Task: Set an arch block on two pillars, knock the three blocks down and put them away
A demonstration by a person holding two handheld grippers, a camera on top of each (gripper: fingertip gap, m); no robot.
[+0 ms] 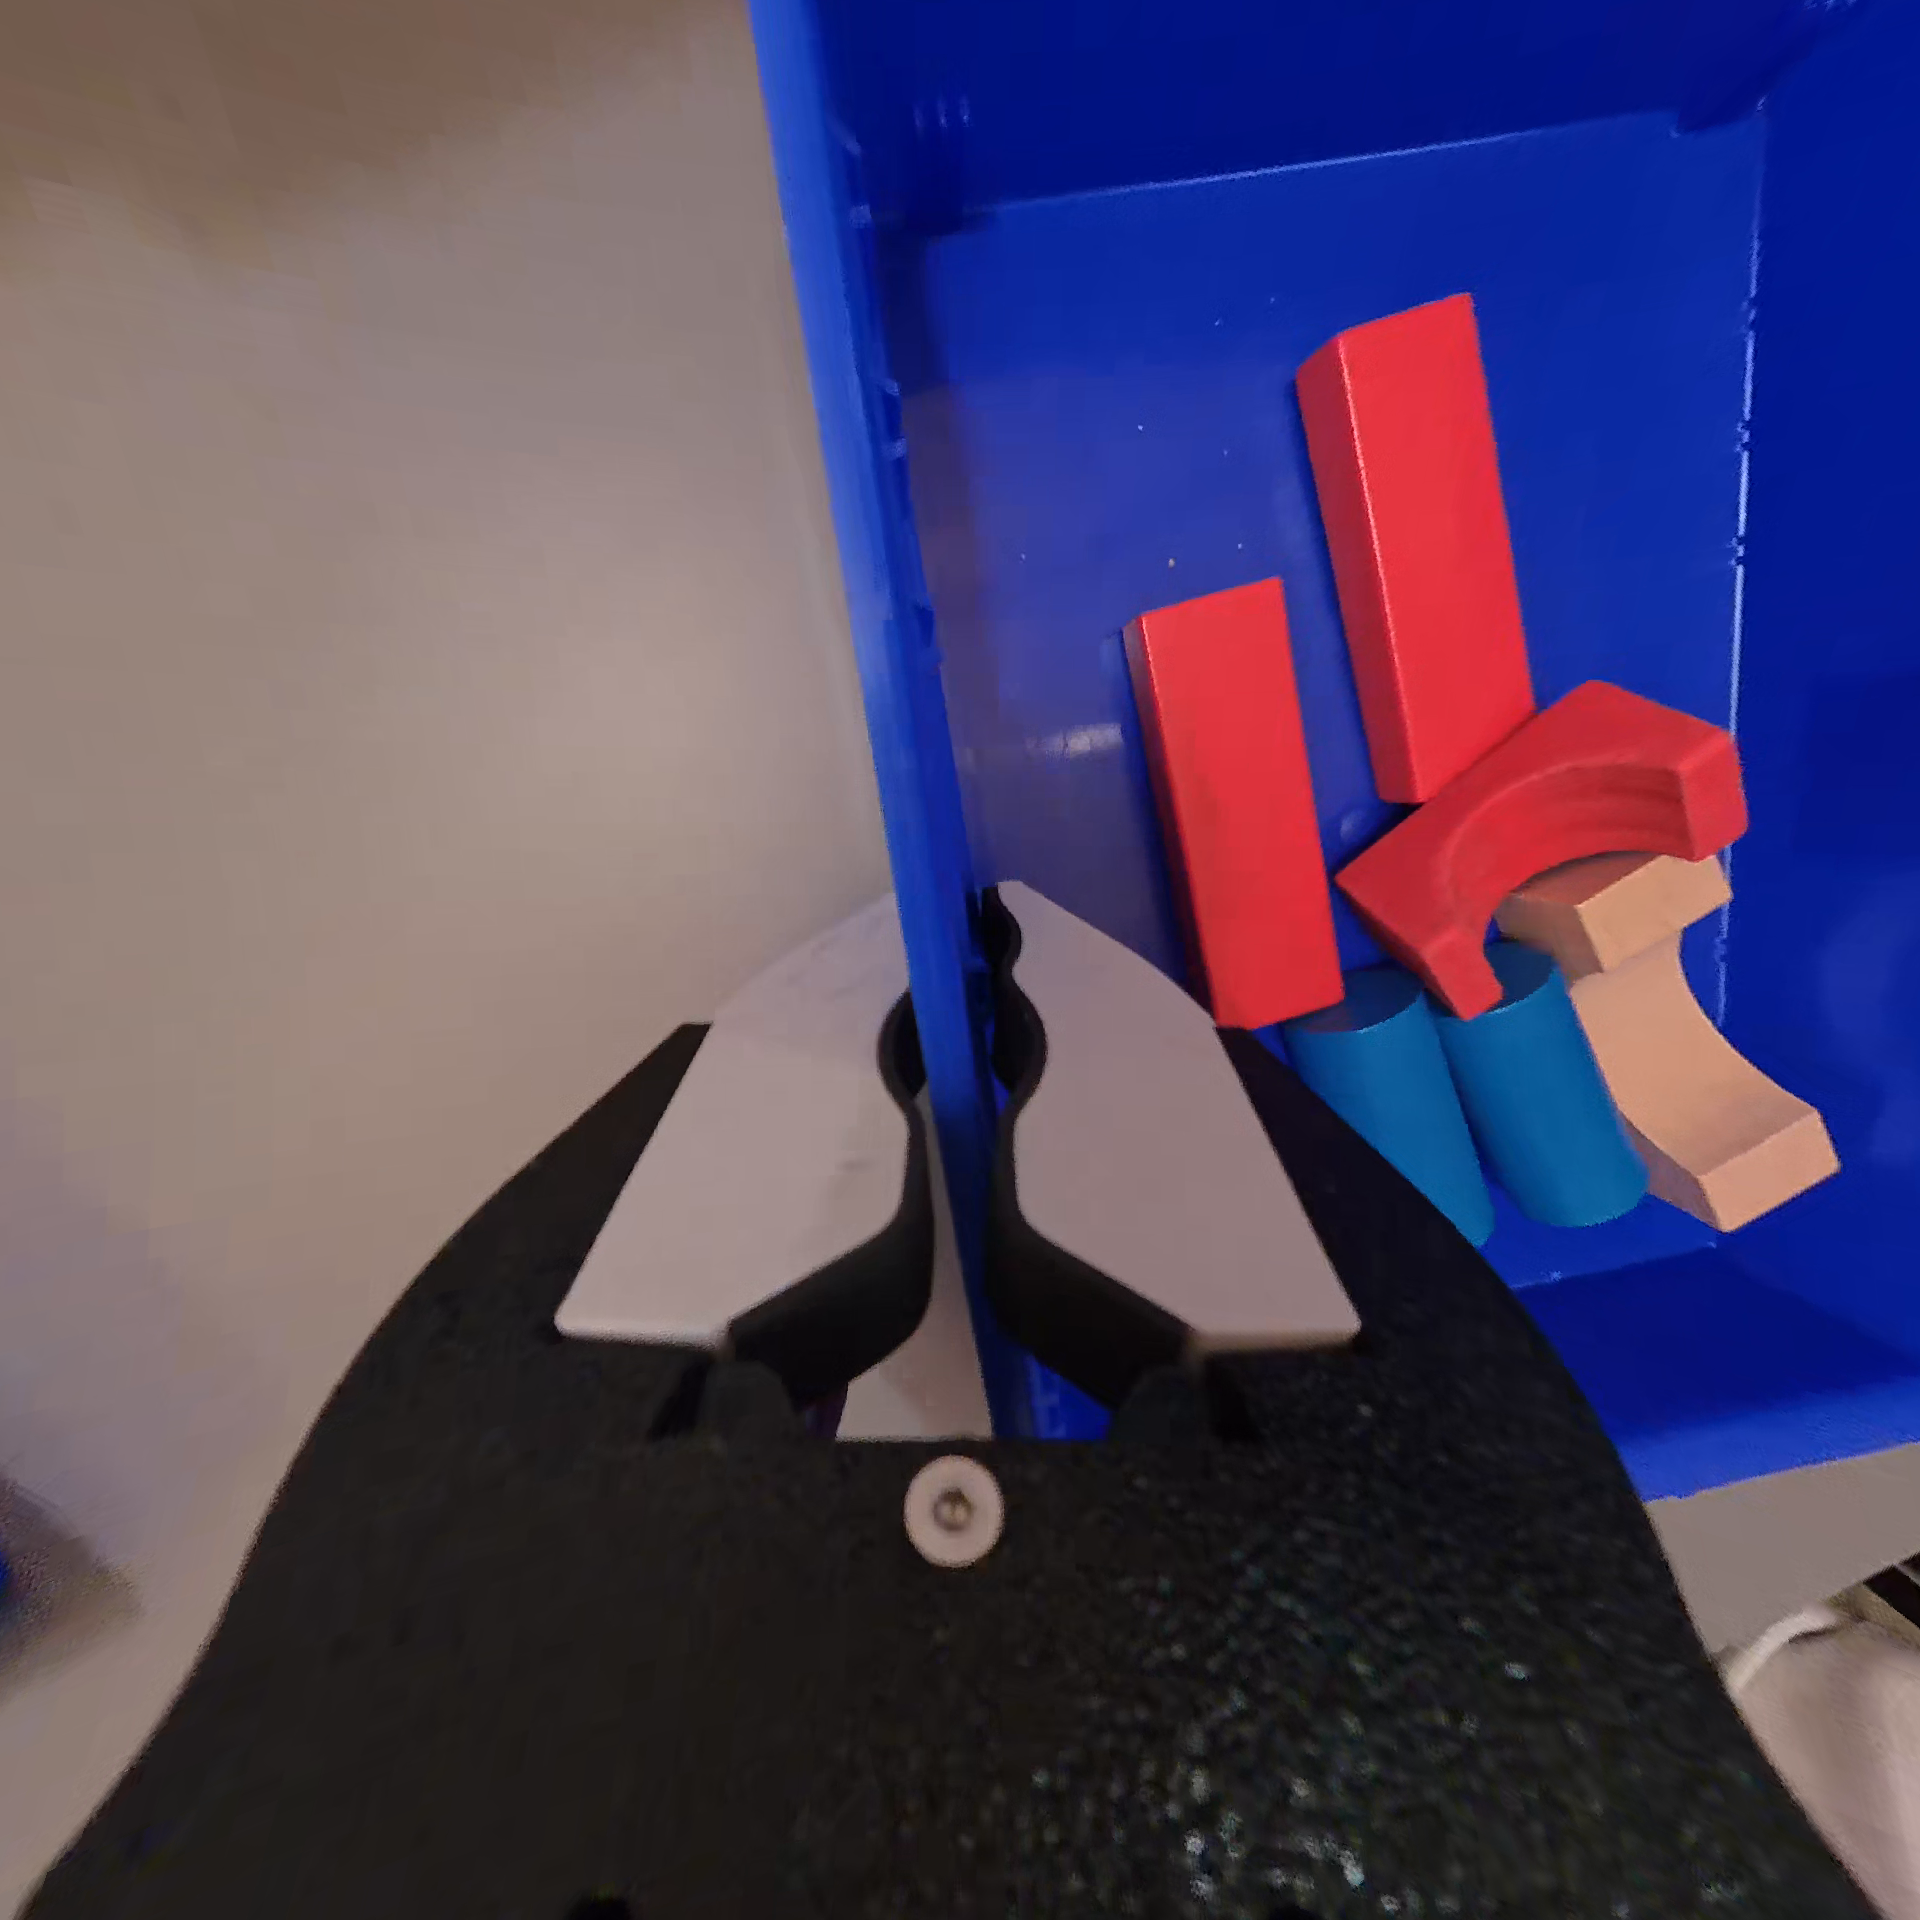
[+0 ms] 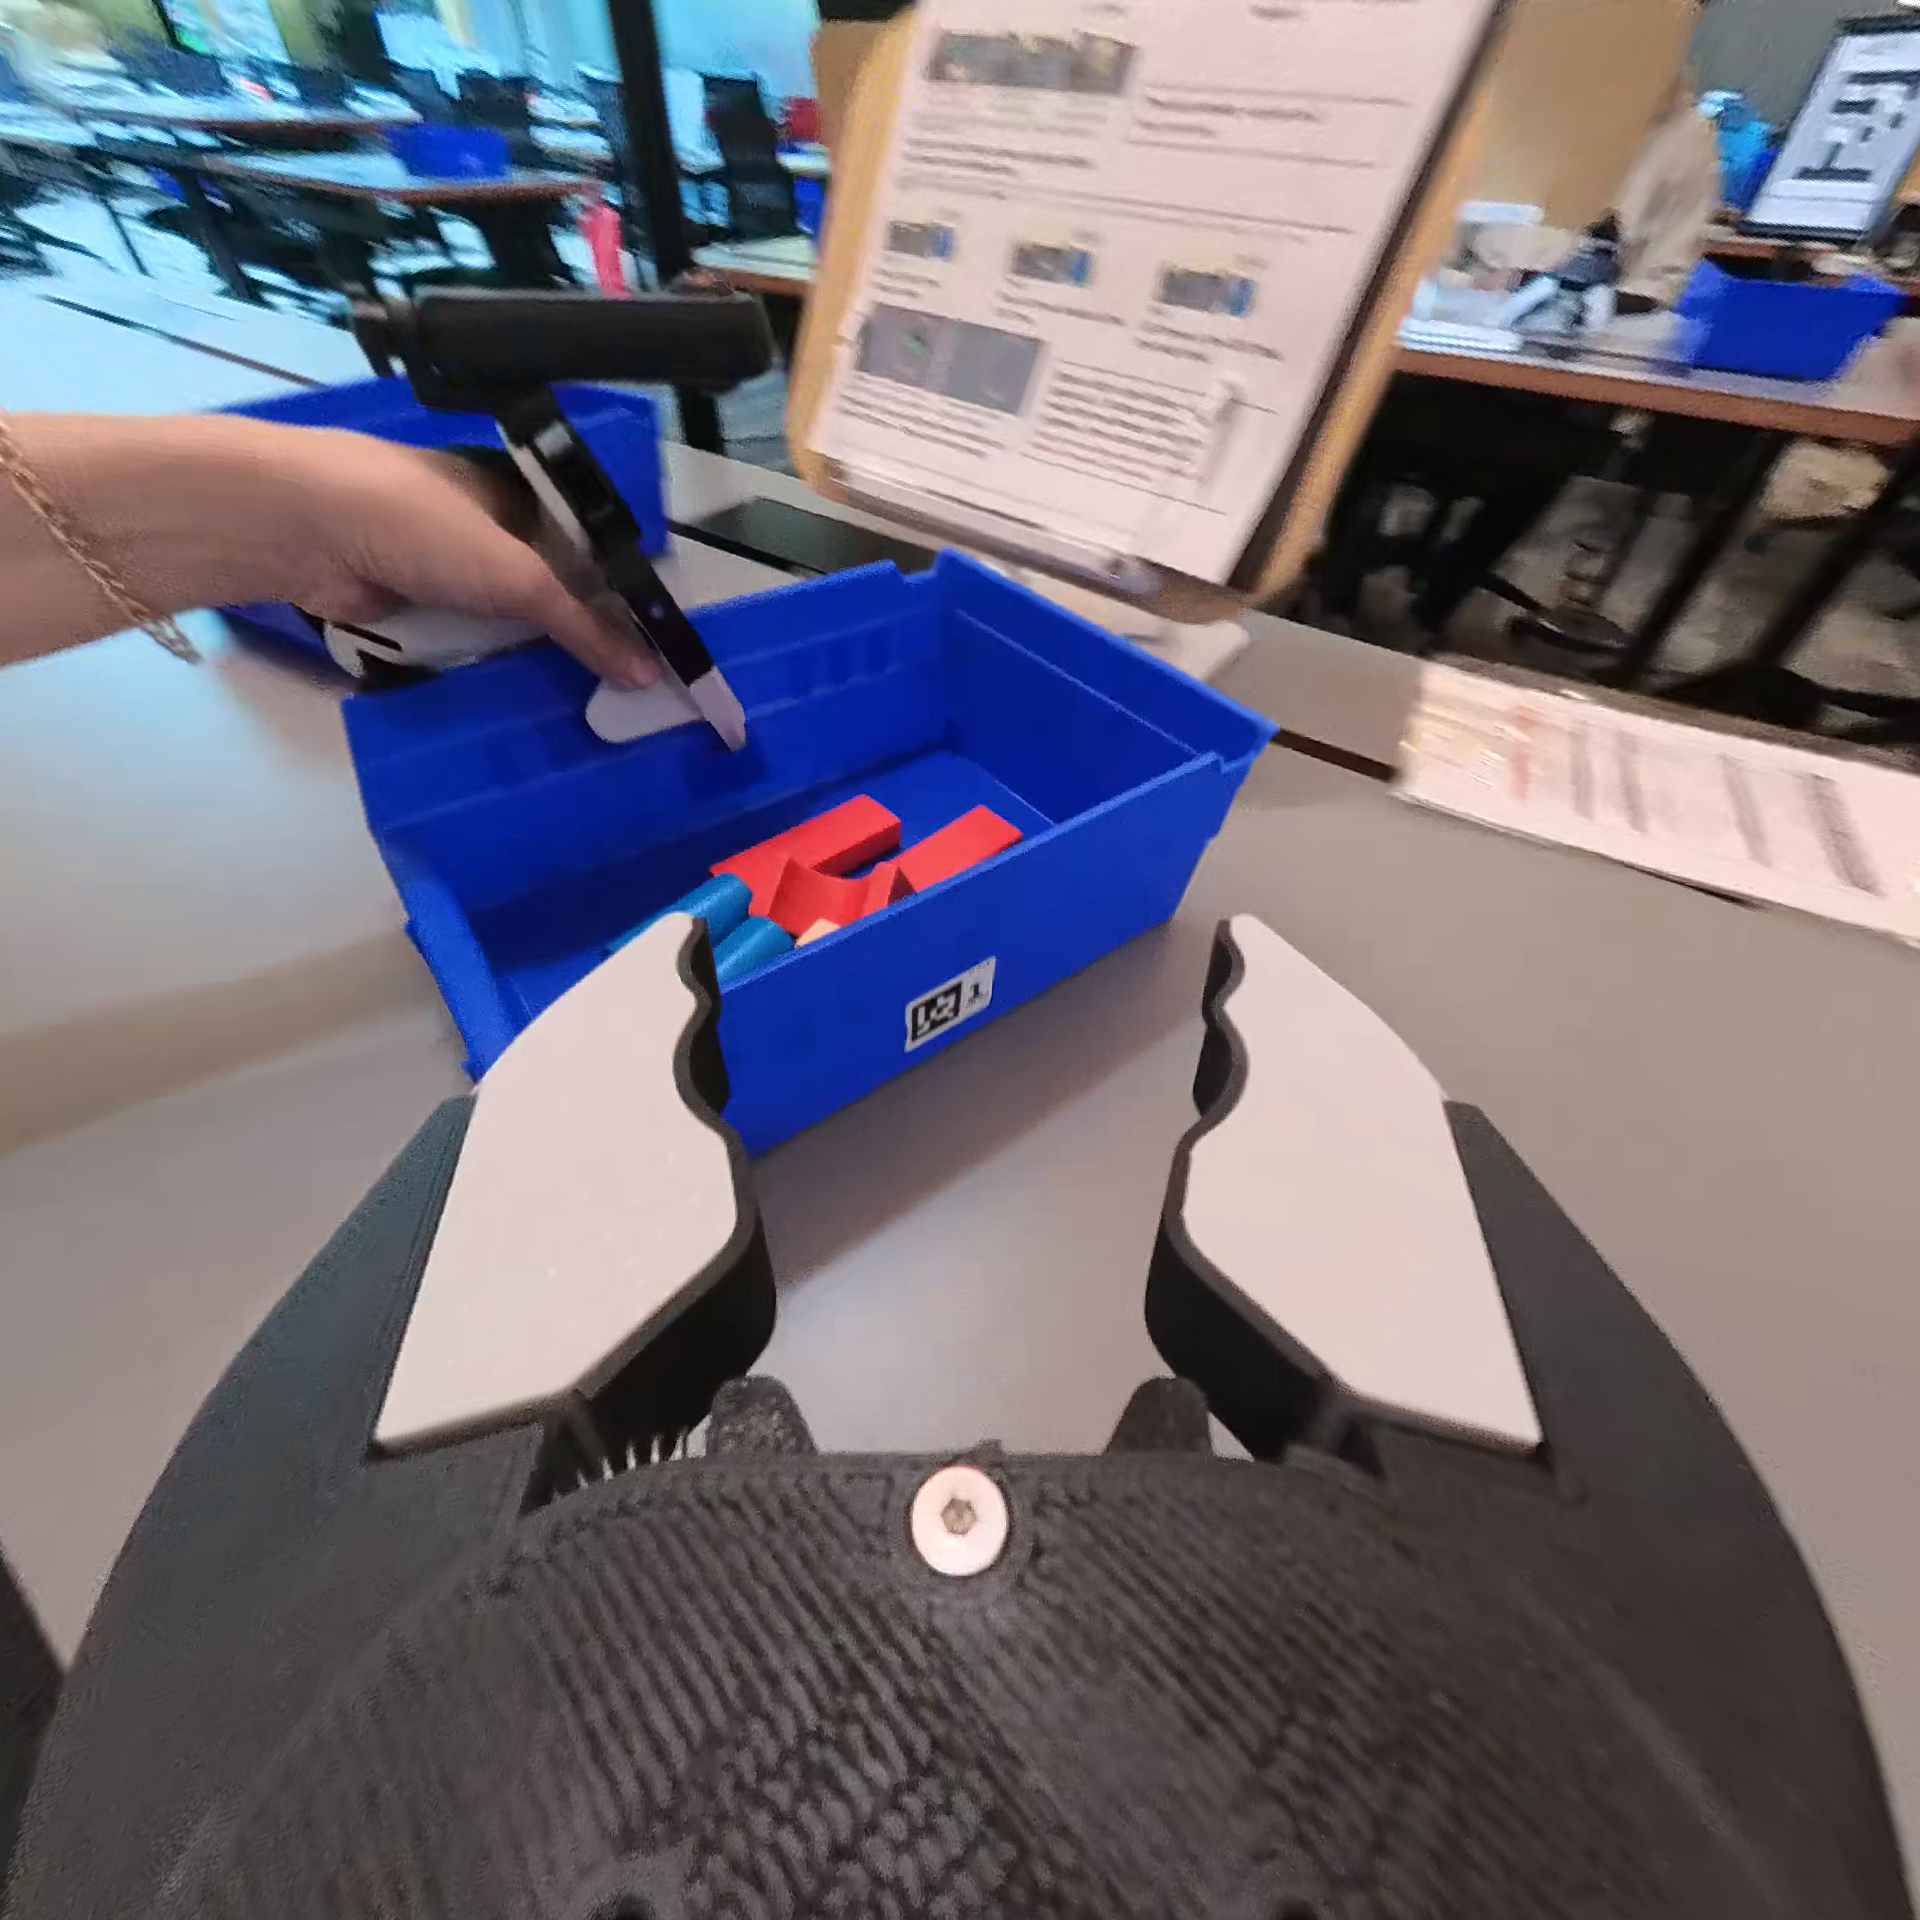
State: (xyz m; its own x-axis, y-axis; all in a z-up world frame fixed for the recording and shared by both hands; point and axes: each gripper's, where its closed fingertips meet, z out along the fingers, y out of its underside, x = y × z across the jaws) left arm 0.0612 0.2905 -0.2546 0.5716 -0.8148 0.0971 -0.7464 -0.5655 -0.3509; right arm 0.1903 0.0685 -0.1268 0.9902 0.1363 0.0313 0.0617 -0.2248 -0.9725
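left gripper: fingers nearly together, pinching | right gripper: fingers wide apart, holding nothing

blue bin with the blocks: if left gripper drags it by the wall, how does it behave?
The blue bin looks like rigid moulded plastic, so its wall probably won't flex much under the left gripper. It sits flat on the smooth grey table, so likely slides rather than tips. The loose blue cylinders inside may roll.
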